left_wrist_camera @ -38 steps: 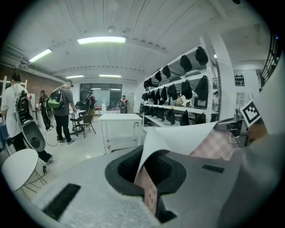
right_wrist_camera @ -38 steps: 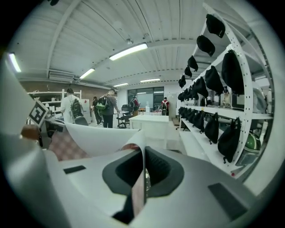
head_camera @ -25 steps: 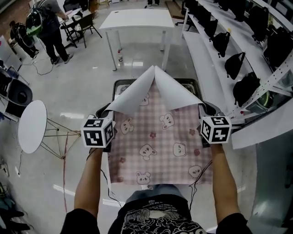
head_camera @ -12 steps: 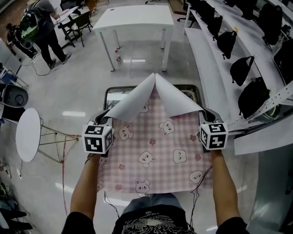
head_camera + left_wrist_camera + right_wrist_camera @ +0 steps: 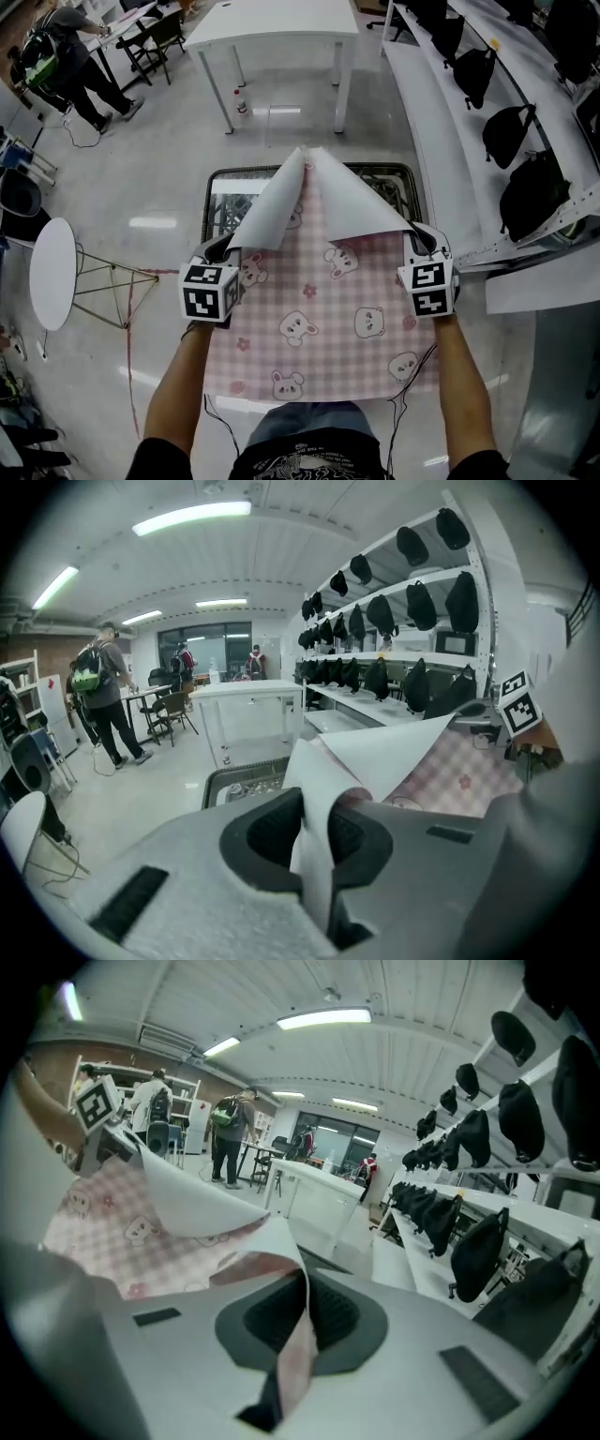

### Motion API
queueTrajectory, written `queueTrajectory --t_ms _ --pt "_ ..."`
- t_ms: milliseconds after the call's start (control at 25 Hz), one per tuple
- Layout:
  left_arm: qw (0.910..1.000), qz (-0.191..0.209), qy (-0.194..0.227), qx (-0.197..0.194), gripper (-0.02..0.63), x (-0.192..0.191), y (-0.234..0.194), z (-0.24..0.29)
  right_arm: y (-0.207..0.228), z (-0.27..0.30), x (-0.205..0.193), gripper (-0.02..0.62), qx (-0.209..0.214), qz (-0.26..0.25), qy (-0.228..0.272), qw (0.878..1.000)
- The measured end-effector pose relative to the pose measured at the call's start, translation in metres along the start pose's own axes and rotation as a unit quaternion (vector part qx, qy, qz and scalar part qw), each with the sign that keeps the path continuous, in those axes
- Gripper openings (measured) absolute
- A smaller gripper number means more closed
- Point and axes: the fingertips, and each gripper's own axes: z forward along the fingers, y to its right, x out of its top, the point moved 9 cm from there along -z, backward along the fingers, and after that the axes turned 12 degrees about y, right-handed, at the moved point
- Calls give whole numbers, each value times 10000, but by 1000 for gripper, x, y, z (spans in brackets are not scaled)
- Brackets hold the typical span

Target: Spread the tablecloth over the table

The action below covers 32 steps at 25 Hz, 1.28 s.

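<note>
**Over the table, the cloth pinched at both sides**

At 9 o'clock in the head view, your left gripper (image 5: 227, 249) has its jaws pressed together on the left edge of the tablecloth (image 5: 319, 314). The left gripper view shows the white underside caught between them. From there the pink checked cloth with its bears spans toward 3 o'clock. Its far part is folded back in two white flaps that meet in a peak at 12 o'clock. This peak stands above the dark-framed table (image 5: 217, 183), whose far end shows uncovered. At 3 o'clock your right gripper (image 5: 419, 236) pinches the right edge likewise, jaws closed on fabric. The near edge lies by your waist at 6 o'clock.
</note>
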Motion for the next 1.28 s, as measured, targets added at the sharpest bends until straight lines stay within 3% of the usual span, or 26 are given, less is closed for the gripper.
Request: queueTrajectory --t_ms 200,560,760,1040,1200,1280 --pt "9999 66 -83 -109 23 -25 18 8 -23 -1 -28 9 178 -463 -357 9981" --pt "9983 492 -122 -286 80 -46 32 3 -49 -8 -41 44 87 -626 -506 9967" --pt "9971 368 -180 -647 188 -42 38 -2 -51 -14 -40 122 12 -562 -572 9968" --pt "9976 358 19 -588 315 -22 37 -6 -50 -17 -33 247 182 -468 -514 9974" --pt "9975 177 298 -609 396 -15 38 -13 -52 -20 -24 283 266 -397 -419 9980" --pt "9970 98 450 -626 399 -10 38 -14 -52 -20 -21 295 271 -347 -389 9983"
